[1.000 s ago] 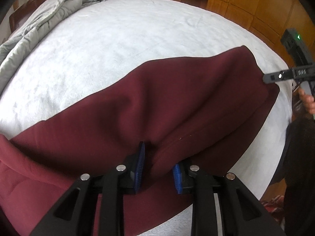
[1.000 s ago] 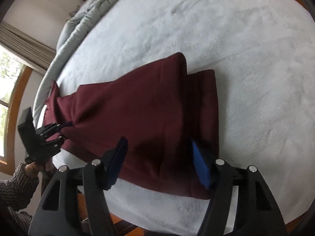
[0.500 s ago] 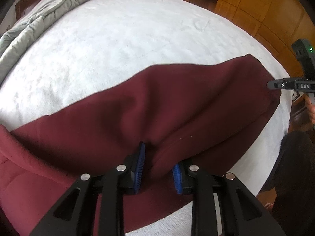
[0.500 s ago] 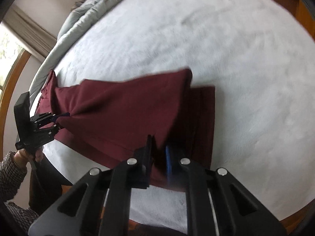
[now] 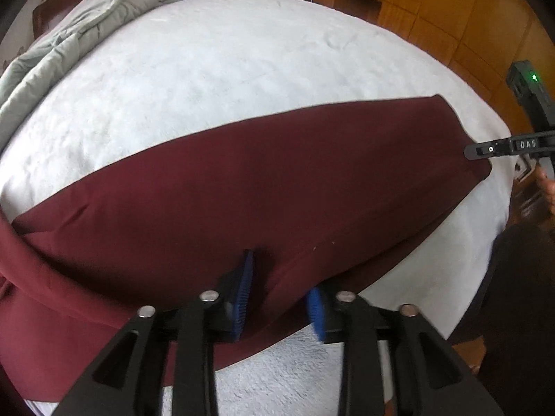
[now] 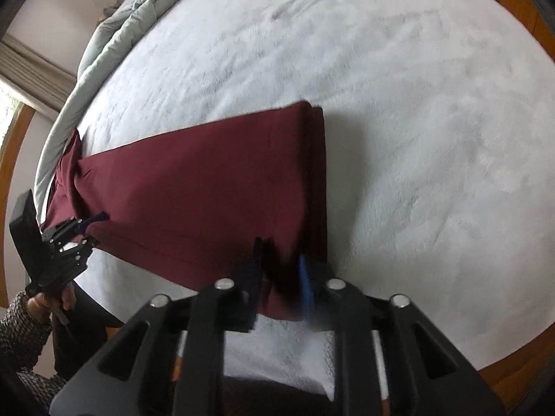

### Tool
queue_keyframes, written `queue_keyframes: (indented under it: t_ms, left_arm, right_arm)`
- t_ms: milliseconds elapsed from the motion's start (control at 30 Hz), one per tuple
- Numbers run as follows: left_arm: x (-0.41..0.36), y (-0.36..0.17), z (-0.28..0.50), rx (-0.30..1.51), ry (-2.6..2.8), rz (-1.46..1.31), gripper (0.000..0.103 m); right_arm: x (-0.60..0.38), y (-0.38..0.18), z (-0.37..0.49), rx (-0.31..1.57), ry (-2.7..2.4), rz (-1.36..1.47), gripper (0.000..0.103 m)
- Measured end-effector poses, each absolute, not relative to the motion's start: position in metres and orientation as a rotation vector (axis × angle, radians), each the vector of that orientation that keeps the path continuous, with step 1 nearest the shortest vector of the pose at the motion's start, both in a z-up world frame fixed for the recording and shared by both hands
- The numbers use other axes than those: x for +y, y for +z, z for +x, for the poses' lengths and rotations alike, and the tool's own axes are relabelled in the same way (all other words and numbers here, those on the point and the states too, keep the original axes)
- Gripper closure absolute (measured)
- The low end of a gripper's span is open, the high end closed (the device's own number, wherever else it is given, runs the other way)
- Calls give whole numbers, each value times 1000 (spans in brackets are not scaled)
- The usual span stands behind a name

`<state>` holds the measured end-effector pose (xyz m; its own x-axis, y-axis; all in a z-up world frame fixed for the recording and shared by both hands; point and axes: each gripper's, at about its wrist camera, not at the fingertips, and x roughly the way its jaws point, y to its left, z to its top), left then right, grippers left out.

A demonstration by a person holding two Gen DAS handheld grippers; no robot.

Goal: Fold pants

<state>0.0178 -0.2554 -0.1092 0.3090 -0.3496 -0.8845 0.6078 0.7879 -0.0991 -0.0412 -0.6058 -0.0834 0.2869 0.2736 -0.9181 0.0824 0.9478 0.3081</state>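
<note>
On white bed point(image 6: 416, 121), maroon pants point(image 6: 208, 180)

Right gripper point(image 5: 478, 150) reads "DAS" — nothing else.

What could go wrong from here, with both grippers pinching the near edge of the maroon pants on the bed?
1. The left gripper and right gripper each pinch only a small bunch of the pants; a pull could slip the cloth free.
2. The stacked legs look nearly aligned; uneven lifting may shift one layer.
3. The pants lie close to the edge of the bed, so dragging toward the person might pull them off.
</note>
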Motion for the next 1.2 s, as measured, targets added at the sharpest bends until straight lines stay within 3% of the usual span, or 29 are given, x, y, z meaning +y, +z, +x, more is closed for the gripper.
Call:
queue_keyframes:
  t_ms: [33,67,133,333,400,667,733,800,833,1000,1200]
  left_arm:
    - [-254,-106,20,1107,-653,259,56]
    - [-252,-103,21,1128,-662,243,33]
    - [-237,-97,22,1143,-678,180,17]
    - [-149,-68,38,1185,-522,-85,12]
    - [-104,-67,50,1202,-403,-172,12]
    - [3,-76,79,1224,-135,-339,12]
    - [4,-77,81,1223,-123,-338,12]
    - [11,-81,80,1228,-125,-346,12]
    - [12,-84,79,1230,-125,-347,12]
    - [25,-80,85,1222,-119,-352,12]
    - [31,-66,145,1278,-14,-326,12]
  right_arm:
    - [-603,-76,-41,1276,87,275,58]
    - [-597,-67,-43,1258,63,230,53]
    - [-579,-41,-44,1188,43,149,53]
    - [-478,-10,-30,1095,420,166,45]
    - [-422,-20,-20,1101,588,158,39]
    - [-286,-72,7,1176,767,-50,39]
    - [-272,-84,16,1207,779,-84,44]
    - [-264,-93,25,1243,779,-100,91]
    - [-263,-97,27,1253,754,-130,94]
    - [-259,-84,18,1209,780,-125,95]
    - [-257,-117,15,1267,754,-74,93]
